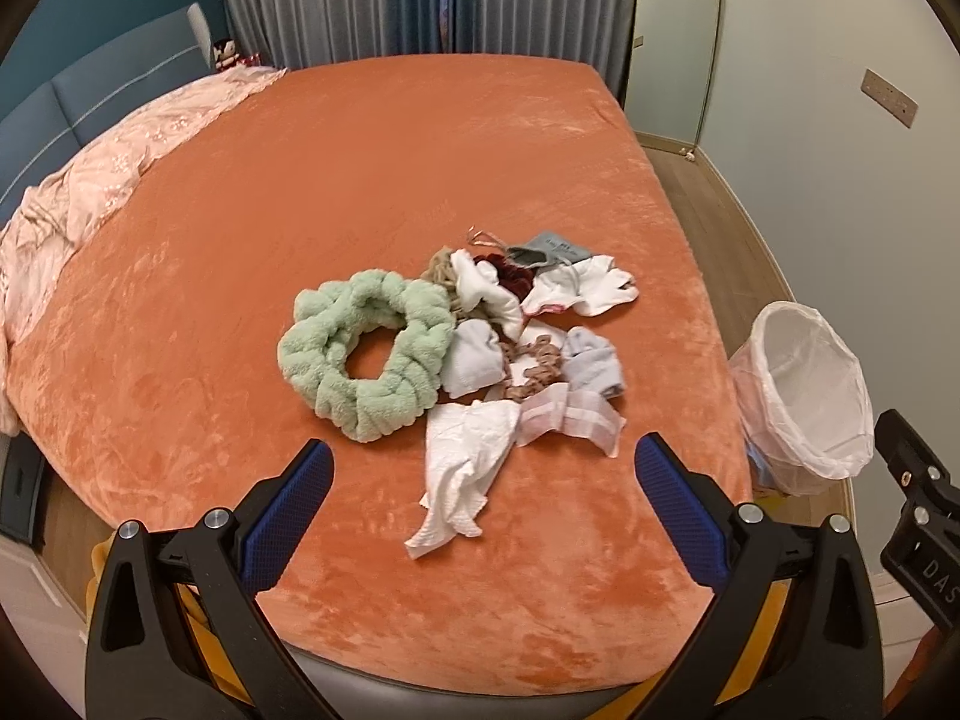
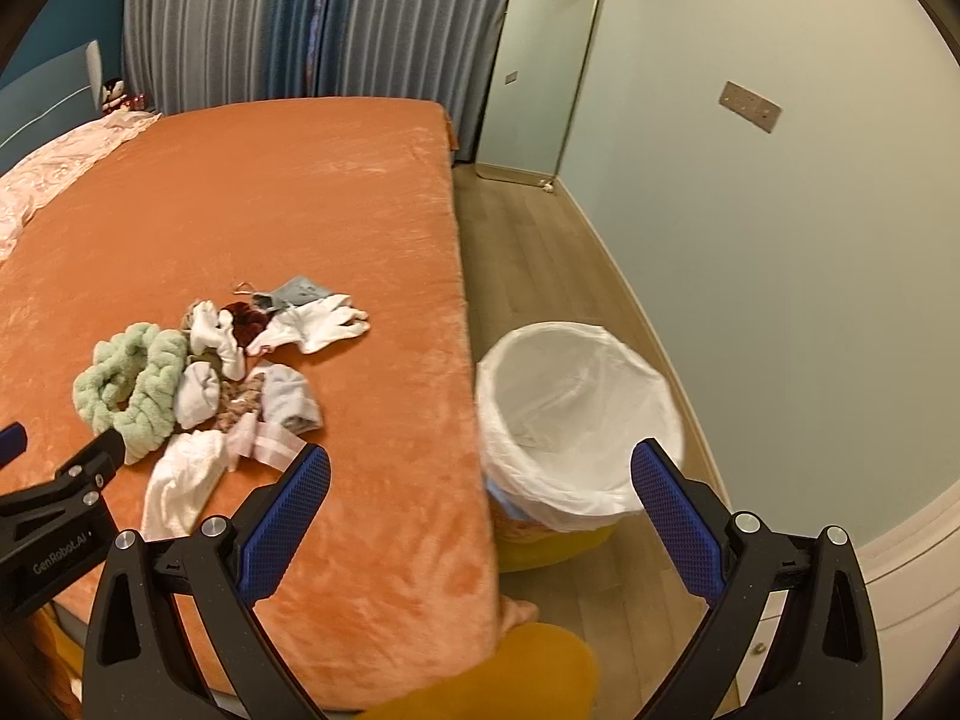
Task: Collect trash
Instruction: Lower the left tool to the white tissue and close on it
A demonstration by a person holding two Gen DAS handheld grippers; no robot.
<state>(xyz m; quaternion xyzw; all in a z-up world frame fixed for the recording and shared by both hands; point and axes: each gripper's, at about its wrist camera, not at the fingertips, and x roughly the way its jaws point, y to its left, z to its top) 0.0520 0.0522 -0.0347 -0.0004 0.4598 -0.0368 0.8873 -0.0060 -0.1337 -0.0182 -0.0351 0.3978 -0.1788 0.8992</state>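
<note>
A heap of soft scraps lies on the orange bed point(image 1: 240, 240): a green plush ring point(image 1: 366, 354), crumpled white tissue point(image 1: 462, 468), a striped pink wrapper point(image 1: 570, 420), socks and a grey pouch point(image 1: 549, 246). My left gripper point(image 1: 483, 516) stands open just short of the white tissue, nothing between its fingers. My right gripper point(image 2: 480, 522) is open above the bed's right edge, between the heap point(image 2: 228, 384) and the bin point(image 2: 576, 420). The bin, lined with a white bag, stands on the floor beside the bed point(image 2: 300, 192) and also shows in the left wrist view, bin point(image 1: 804, 396).
A pink quilt point(image 1: 90, 192) is bunched at the bed's left side near a blue headboard. Grey curtains point(image 2: 270, 18) hang behind. A mirror point(image 2: 540, 66) leans on the far wall. Wooden floor point(image 2: 540, 252) runs along the bed's right side. A yellow garment point(image 2: 510, 672) shows below.
</note>
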